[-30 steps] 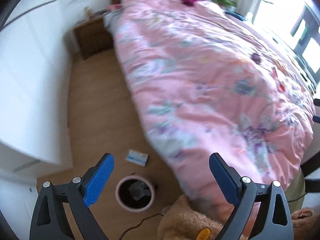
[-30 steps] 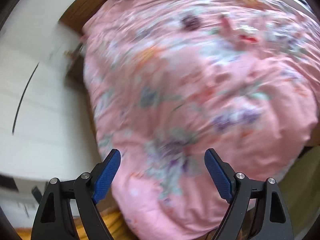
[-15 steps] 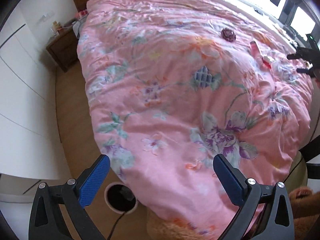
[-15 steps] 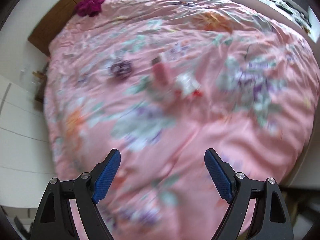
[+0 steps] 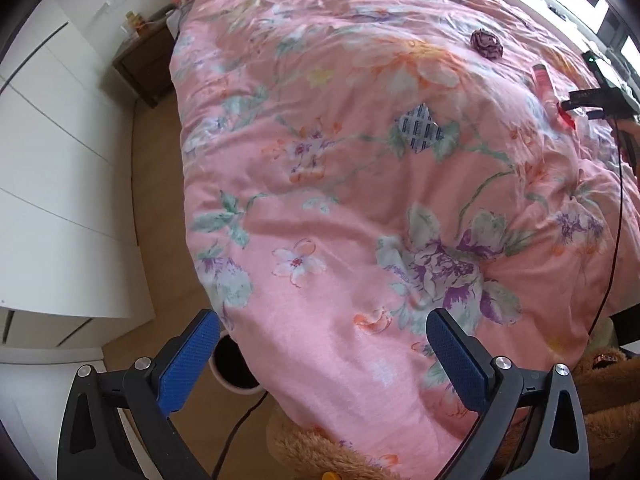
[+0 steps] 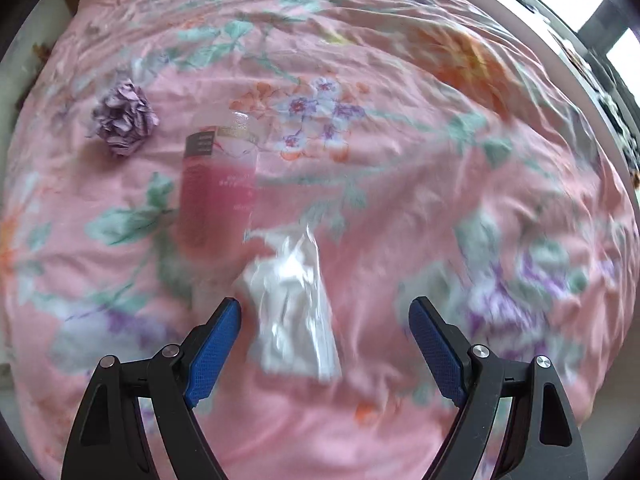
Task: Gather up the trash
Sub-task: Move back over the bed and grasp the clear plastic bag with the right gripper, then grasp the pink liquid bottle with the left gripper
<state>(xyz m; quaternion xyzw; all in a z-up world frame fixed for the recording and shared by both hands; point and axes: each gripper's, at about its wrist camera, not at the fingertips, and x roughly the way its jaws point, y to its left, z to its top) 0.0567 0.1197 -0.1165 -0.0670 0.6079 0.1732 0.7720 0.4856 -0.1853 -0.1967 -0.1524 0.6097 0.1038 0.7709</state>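
On the pink floral duvet (image 6: 400,200) lie a crumpled clear plastic wrapper (image 6: 290,304), a pink-labelled bottle (image 6: 218,184) and a crumpled purple paper ball (image 6: 124,120). My right gripper (image 6: 324,320) is open just above the wrapper, which sits between its blue pads nearer the left one. In the left wrist view the paper ball (image 5: 486,43), the bottle (image 5: 543,78) and a blue-and-white patterned packet (image 5: 420,129) lie on the duvet. My left gripper (image 5: 322,338) is open and empty over the bed's near edge. A bin (image 5: 236,368) peeks out below it.
White cupboard doors (image 5: 60,180) line the left wall, with wooden floor (image 5: 156,208) between them and the bed. A wooden nightstand (image 5: 146,68) stands at the far left. A brown plush toy (image 5: 320,452) lies at the bed's foot. Windows are at far right.
Both grippers moved from the floor side up over the bed. The right gripper closed in on the wrapper and bottle. The bin slid mostly out of the left view.
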